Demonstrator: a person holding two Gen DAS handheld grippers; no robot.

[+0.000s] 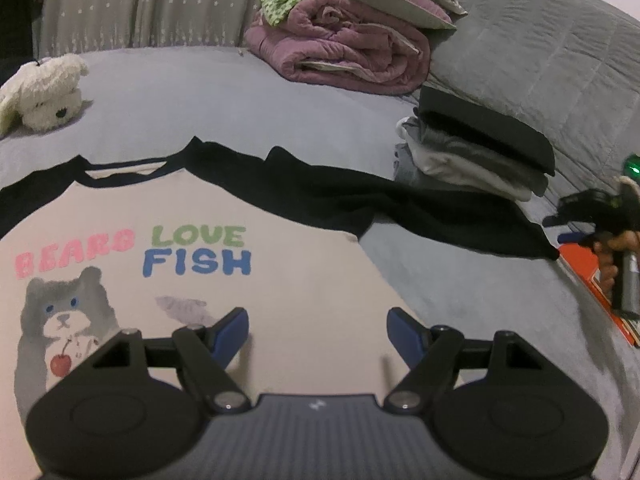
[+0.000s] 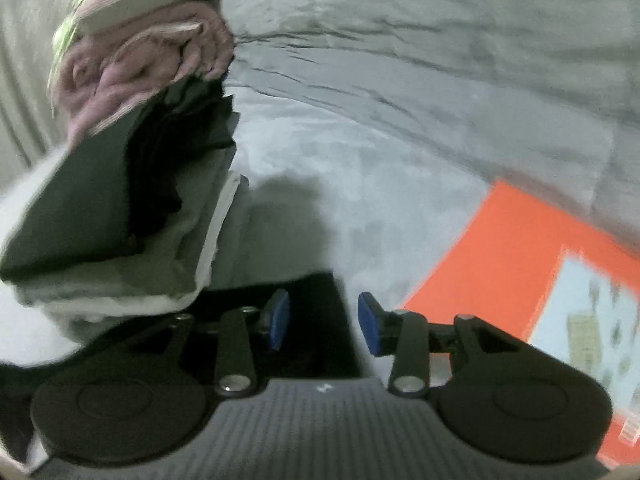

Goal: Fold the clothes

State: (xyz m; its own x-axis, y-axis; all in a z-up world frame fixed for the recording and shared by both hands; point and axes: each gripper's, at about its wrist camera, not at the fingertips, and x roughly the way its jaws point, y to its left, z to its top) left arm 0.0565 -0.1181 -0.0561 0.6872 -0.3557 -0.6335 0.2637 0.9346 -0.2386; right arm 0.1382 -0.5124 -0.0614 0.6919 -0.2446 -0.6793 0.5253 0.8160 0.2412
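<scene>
A cream raglan shirt (image 1: 224, 280) printed "BEARS LOVE FISH" lies face-up on the bed (image 1: 248, 92), its black sleeve (image 1: 420, 204) stretched toward the folded stack (image 1: 472, 152). The left tool (image 1: 317, 330) hovers over the shirt's lower front with its pads apart and empty, while the right tool (image 2: 323, 322), pads parted with nothing pinched, sits over the sleeve's end. A clean fold likely means gripping that cuff squarely and carrying it across the chest.
</scene>
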